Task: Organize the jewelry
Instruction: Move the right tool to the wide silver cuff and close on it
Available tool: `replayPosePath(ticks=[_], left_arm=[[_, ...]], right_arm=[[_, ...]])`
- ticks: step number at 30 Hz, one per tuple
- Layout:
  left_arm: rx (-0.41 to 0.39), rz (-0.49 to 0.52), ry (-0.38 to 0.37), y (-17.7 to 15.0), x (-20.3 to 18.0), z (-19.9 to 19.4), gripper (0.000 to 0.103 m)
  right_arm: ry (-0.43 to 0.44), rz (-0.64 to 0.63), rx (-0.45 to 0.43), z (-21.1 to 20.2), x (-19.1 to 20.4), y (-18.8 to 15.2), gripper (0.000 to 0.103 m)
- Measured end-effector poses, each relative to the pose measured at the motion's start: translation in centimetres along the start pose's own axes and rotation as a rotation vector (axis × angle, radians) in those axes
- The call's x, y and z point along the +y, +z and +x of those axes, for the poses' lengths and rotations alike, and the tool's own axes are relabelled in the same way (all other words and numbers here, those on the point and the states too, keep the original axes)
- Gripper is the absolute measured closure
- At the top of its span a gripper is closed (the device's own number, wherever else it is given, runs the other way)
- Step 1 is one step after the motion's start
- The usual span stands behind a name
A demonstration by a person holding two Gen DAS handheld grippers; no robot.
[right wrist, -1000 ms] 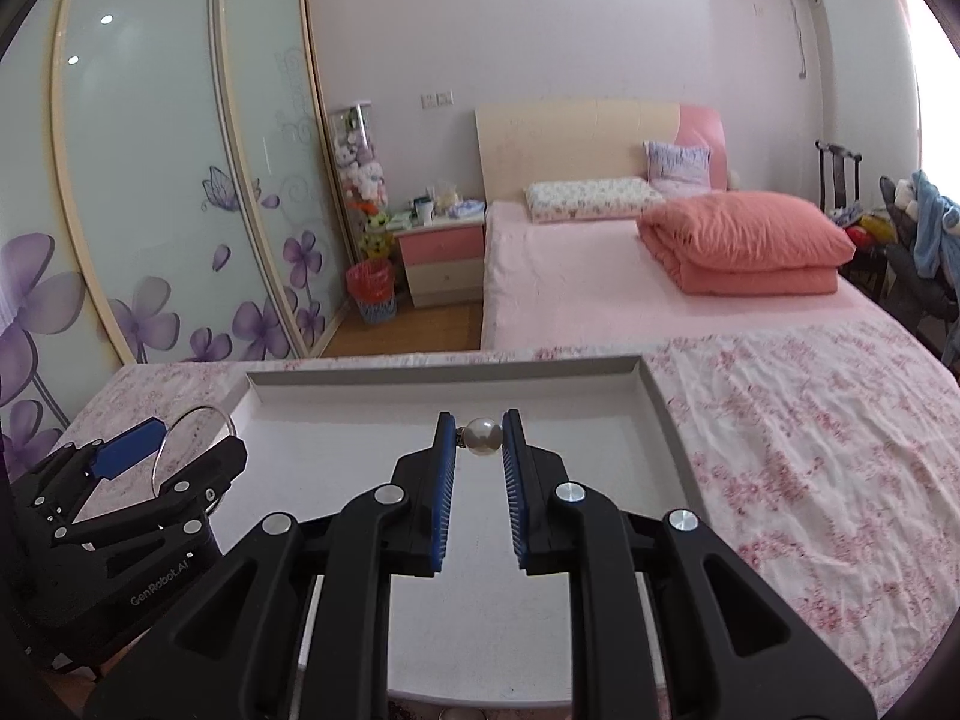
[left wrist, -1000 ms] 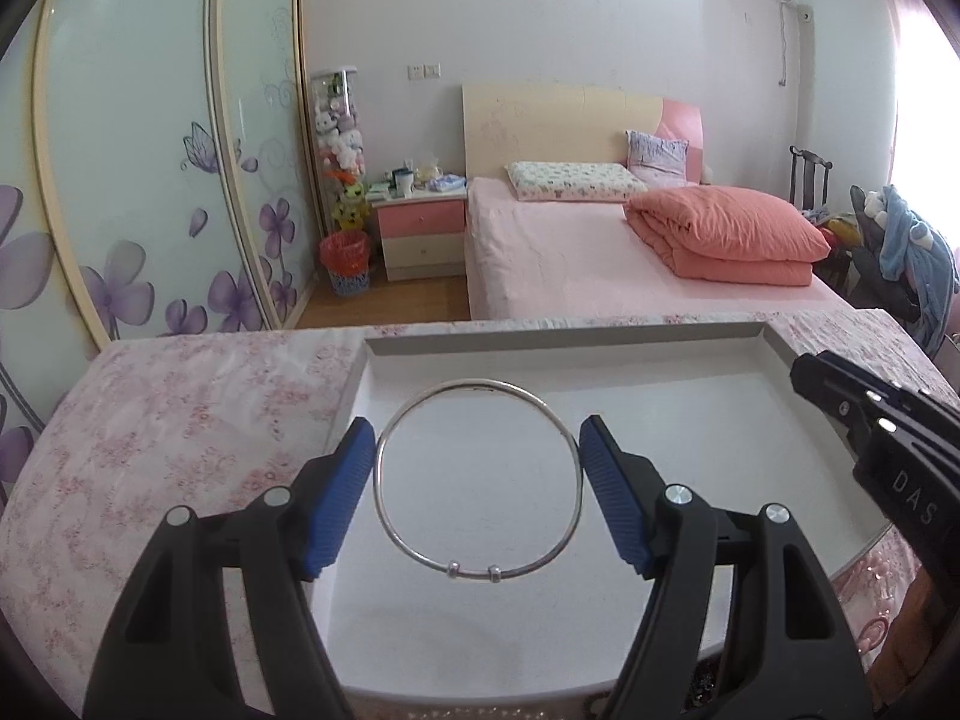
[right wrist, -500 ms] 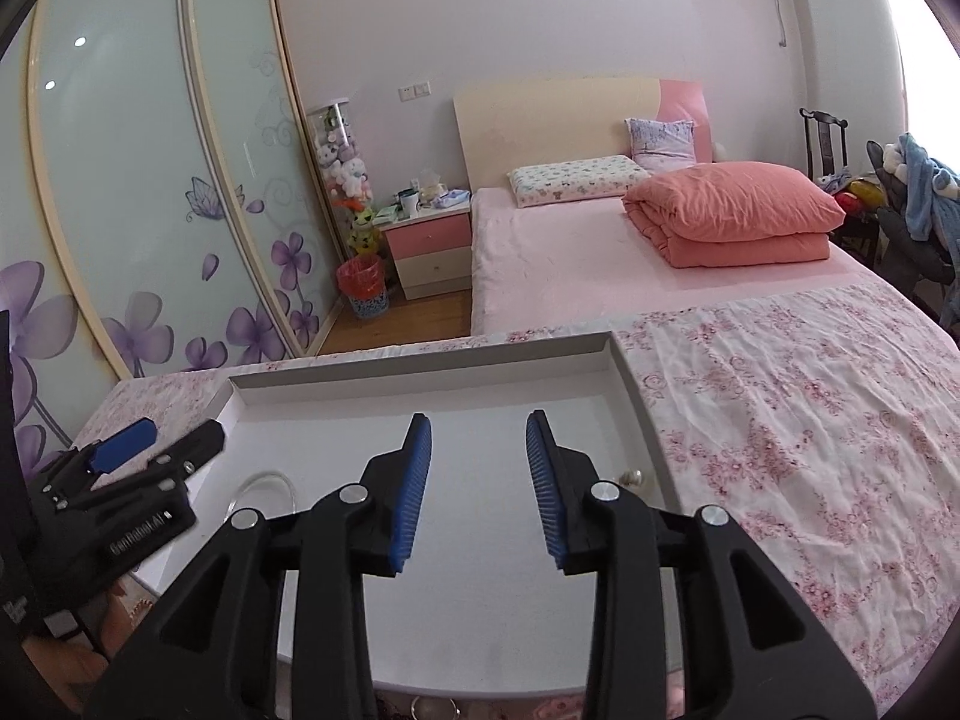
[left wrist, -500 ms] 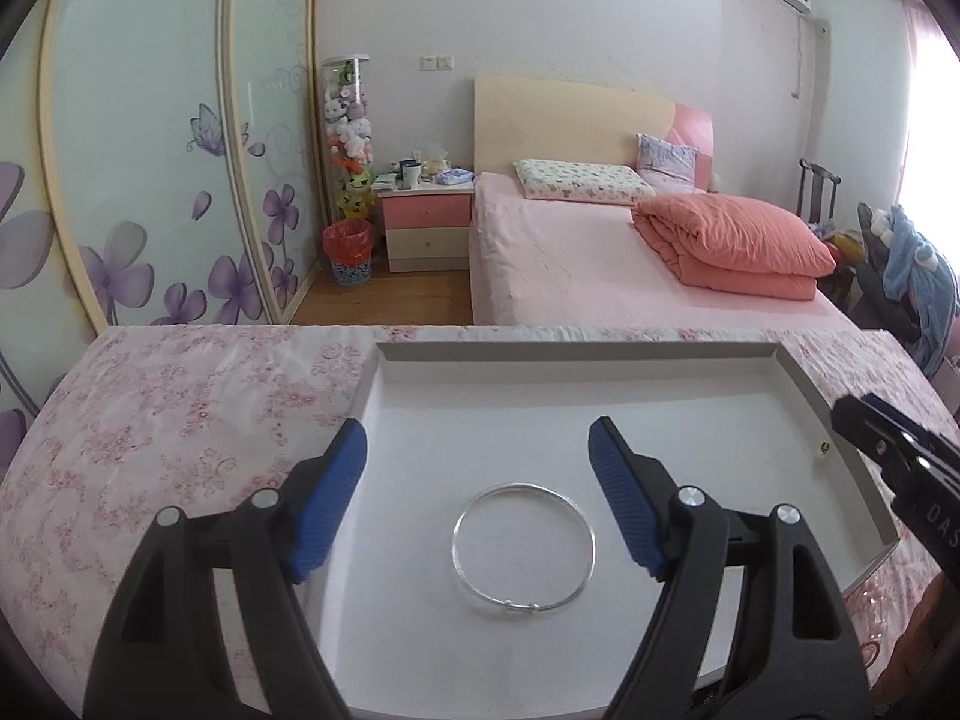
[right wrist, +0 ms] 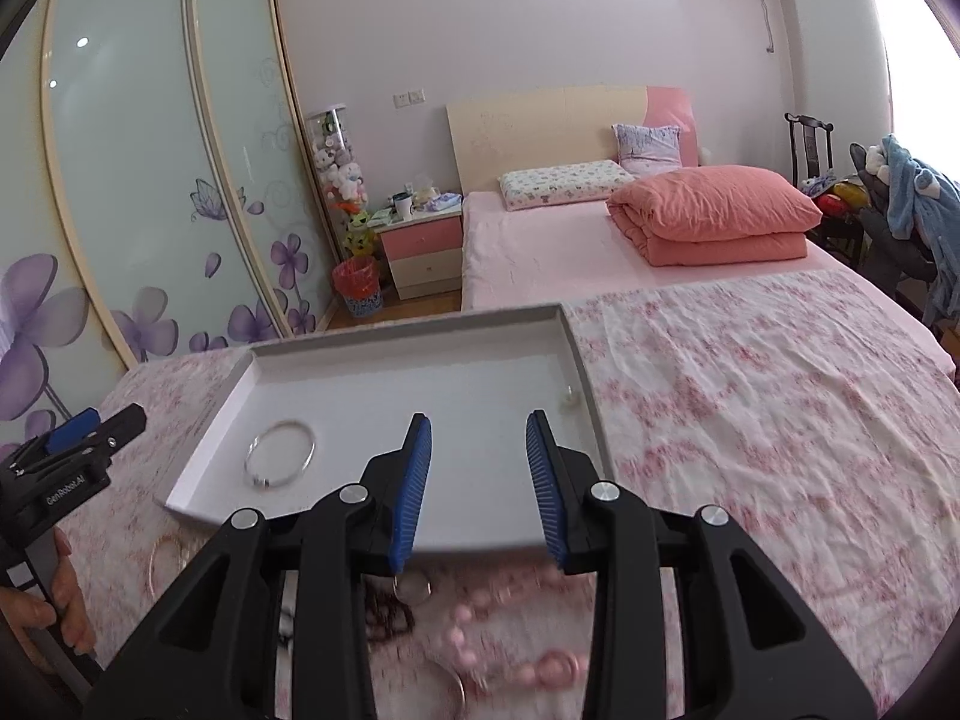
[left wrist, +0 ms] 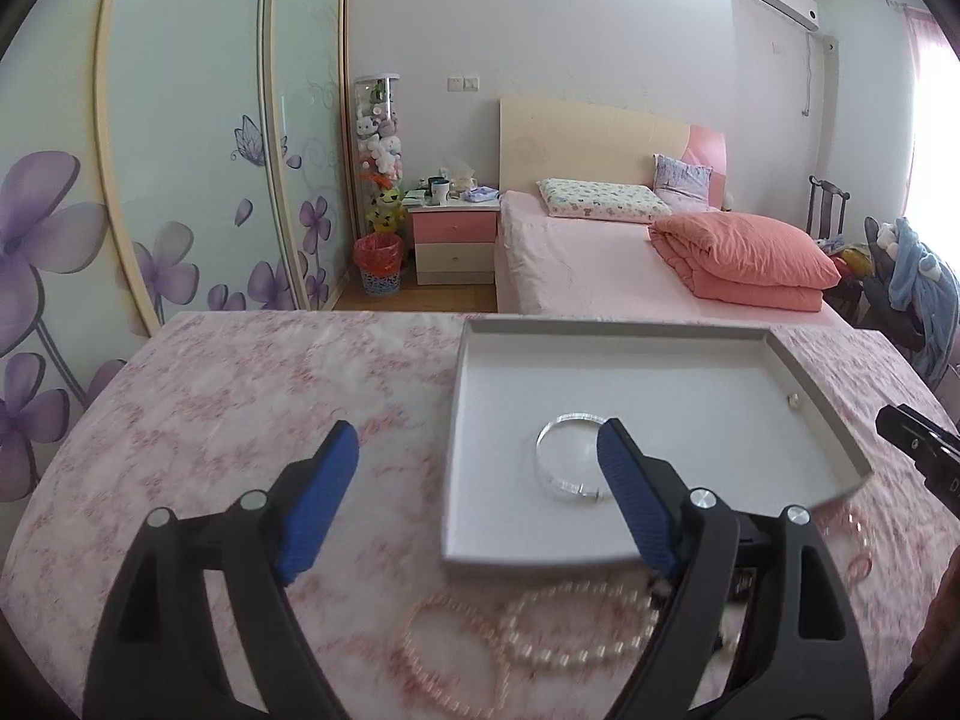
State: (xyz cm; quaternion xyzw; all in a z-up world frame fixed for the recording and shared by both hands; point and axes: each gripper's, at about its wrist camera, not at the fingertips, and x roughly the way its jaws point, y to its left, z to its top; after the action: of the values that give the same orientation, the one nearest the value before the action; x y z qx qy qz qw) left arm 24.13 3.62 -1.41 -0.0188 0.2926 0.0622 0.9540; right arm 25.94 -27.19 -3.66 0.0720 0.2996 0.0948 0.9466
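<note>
Jewelry sorting: silver bangle (left wrist: 571,459) and a pearl bead (right wrist: 567,397) lie in the gray tray (left wrist: 660,333); necklaces (left wrist: 564,630) wait on the floral cloth (right wrist: 750,420). Your left gripper (left wrist: 474,498) and right gripper (right wrist: 478,480) gape empty — a careless descent could nudge the tray or snag strands.

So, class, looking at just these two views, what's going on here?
A person is sorting jewelry into a grey tray on a floral cloth. A silver bangle and a small pearl piece by the tray's right wall already lie in it. The left claw and the right claw are both open and hold nothing. Pearl strands and pink beads wait on the cloth in front of the tray.
</note>
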Motion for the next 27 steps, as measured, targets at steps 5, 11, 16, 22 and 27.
replayPosePath(ticks=[5,11,16,22,27], left_arm=[[0.019,-0.007,-0.005,-3.2,1.7,-2.9,0.020],[0.050,-0.013,-0.003,-5.2,2.9,-4.4,0.016],[0.067,-0.042,0.002,-5.7,4.0,-4.5,0.016],[0.074,-0.051,0.006,-6.0,4.3,-4.7,0.016],[0.082,-0.045,0.009,-6.2,4.0,-4.7,0.016]], right_arm=[[0.025,-0.026,0.105,-1.3,0.0,-3.6,0.068],[0.081,-0.060,0.243,-1.9,0.9,-7.7,0.049],[0.070,-0.111,0.313,-1.0,2.3,-9.1,0.042],[0.023,-0.168,0.325,0.9,4.9,-8.7,0.035],[-0.027,-0.200,0.322,2.0,6.1,-8.6,0.035]])
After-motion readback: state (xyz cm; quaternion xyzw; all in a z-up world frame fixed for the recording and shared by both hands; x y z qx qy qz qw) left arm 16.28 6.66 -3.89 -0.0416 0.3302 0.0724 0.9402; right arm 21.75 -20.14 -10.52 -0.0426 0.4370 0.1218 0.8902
